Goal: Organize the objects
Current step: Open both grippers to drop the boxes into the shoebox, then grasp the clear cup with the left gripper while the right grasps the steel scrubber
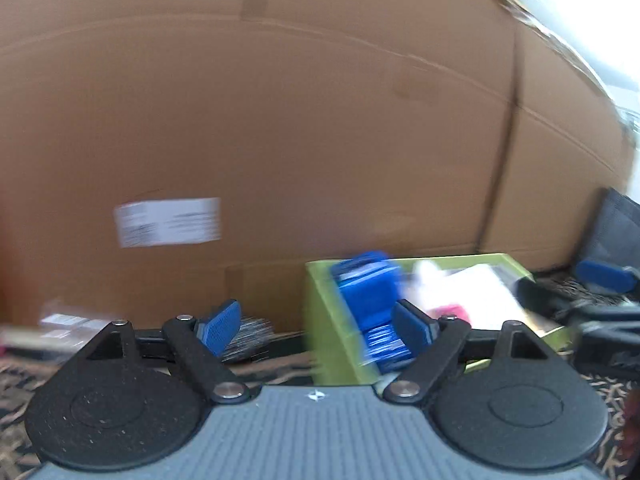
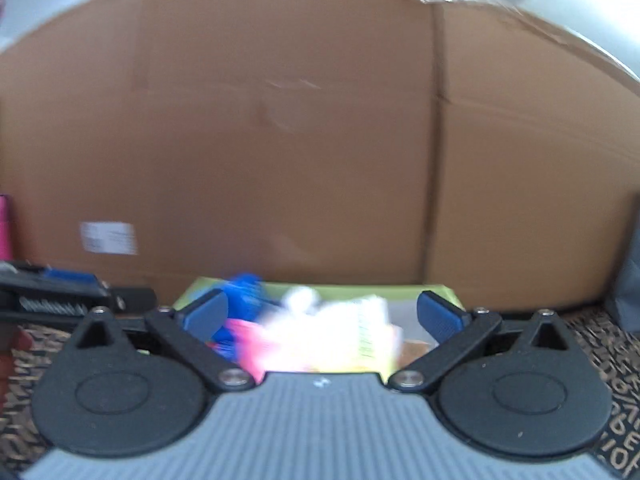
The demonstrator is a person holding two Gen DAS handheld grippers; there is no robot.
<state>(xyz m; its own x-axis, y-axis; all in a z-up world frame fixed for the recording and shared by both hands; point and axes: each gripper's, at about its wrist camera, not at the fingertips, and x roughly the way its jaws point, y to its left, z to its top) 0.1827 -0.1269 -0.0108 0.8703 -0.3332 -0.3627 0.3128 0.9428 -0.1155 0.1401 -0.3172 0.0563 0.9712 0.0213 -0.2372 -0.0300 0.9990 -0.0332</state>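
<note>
The left gripper [image 1: 316,326] has its blue-padded fingers [image 1: 222,326] spread, nothing between them. The right gripper [image 2: 324,316] is spread wide too, and empty. An open lime-green box [image 1: 320,304] sits on the dark patterned surface [image 1: 272,372] against a large brown cardboard carton [image 1: 280,120], holding blurred blue packets [image 1: 366,288] and white and pink items [image 2: 304,336].

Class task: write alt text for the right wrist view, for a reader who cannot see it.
Open tongs point at a green tray crowded with blurred blue, pink and white items, nothing between the blue pads. A large cardboard box fills the background behind it. The other tongs enter at the left edge, above a patterned carpet.
</note>
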